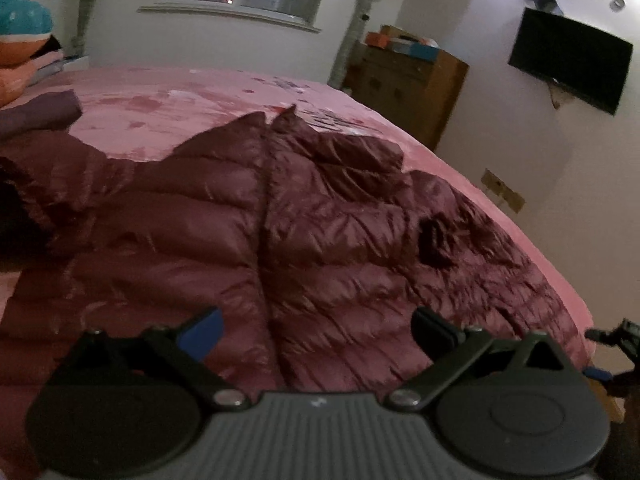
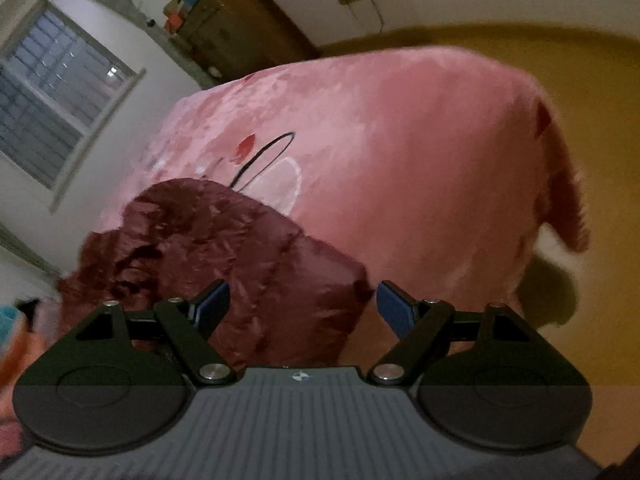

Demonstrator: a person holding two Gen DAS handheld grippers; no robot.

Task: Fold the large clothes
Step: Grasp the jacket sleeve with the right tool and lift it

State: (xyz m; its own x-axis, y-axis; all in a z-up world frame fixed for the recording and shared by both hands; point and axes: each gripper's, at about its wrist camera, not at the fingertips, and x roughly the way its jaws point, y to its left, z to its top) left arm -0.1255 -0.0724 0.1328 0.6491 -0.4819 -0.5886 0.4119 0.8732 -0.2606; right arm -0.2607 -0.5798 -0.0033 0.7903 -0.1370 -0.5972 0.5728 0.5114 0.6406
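A dark red puffer jacket [image 1: 304, 216] is lying spread out, zip side up, on the pink blanket [image 1: 168, 96] covering the bed, with one sleeve folded across its chest. The left tongs [image 1: 316, 330] are hovering wide apart over the jacket's lower part, gripping nothing. The right tongs [image 2: 304, 304] are also standing wide and empty, hanging above a crumpled edge of the jacket [image 2: 224, 248] near the bed's side.

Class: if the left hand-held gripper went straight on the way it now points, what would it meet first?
Most likely the maroon puffer jacket, near its zip, spread on the pink bed; exact depth is unclear.
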